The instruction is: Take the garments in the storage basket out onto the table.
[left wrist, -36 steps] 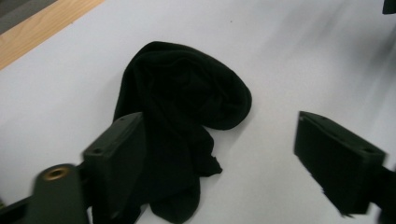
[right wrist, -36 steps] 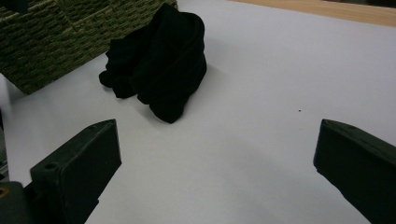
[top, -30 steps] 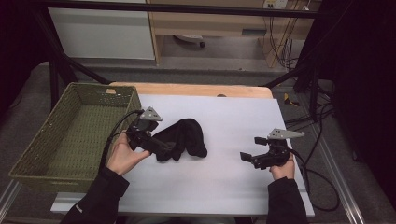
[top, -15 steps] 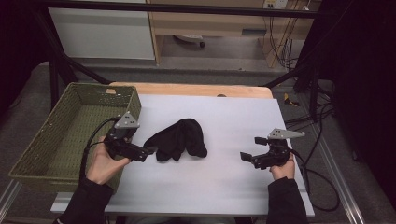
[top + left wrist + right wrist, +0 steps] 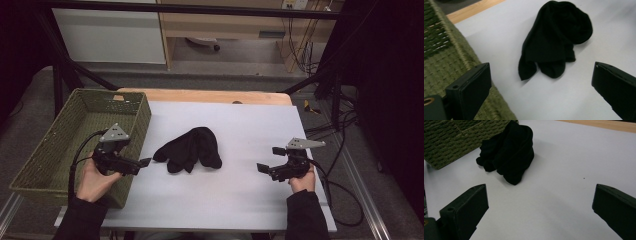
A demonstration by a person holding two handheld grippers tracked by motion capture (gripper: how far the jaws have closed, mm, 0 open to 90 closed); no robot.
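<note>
black cloth lies just right of the left claw, well left of the right one

a crumpled black cloth [image 5: 190, 149] is seen on the white table [image 5: 240, 200], near its middle and a little to the left. the green basket [image 5: 60, 165] stands at the table's left edge, apart from the cloth, with a strip of bare white between them.

the left claw [image 5: 144, 162] is held over the basket's near right corner, its jaws spread wide and nothing between them. the cloth's nearest lobe is found just to its right and slightly farther. in the left gripper view the cloth [image 5: 554, 40] sits straight ahead between the open jaws, with the basket wall [image 5: 451, 65] under the left jaw.

the right claw [image 5: 267, 160] is held at the table's right side, jaws likewise apart and empty, pointed left. the cloth [image 5: 509, 152] is seen well ahead of it, across open table.

the cloth's long axis is judged to run from near left to far right, with the loose lobes at the near-left end. the left claw is clearly the nearer, so a short reach rightward onto those lobes seems the likely grasp.
</note>
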